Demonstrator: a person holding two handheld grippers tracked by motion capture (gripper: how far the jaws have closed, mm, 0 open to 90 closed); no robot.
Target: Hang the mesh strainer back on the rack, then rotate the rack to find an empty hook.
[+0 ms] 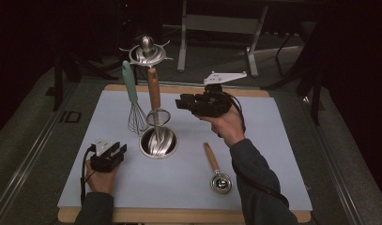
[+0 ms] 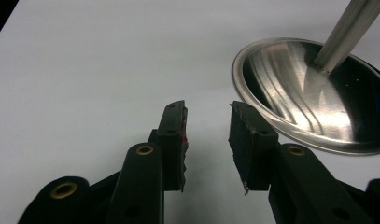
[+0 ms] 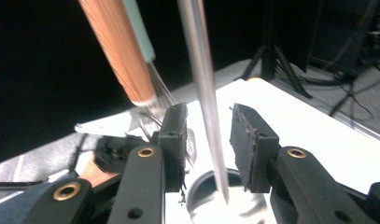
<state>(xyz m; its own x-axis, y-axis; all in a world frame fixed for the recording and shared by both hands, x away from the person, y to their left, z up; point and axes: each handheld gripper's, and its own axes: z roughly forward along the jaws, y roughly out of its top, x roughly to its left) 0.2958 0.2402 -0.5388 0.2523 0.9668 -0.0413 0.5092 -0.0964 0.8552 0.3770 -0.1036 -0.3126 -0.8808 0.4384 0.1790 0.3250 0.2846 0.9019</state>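
A steel utensil stand rises from a round base dish to a hooked crown. From it hang a teal-handled whisk and a wooden-handled wire skimmer. A wooden-handled scoop lies flat on the mat to the right. My left gripper rests low beside the base dish, open and empty. My right gripper is held in the air right of the stand, open, with the stand's pole lined up beyond its jaws and apart from them.
A pale mat covers a wooden board on the table. Behind the table's far edge stand the legs of a metal frame on a dark floor. Cables trail from both grippers along the forearms.
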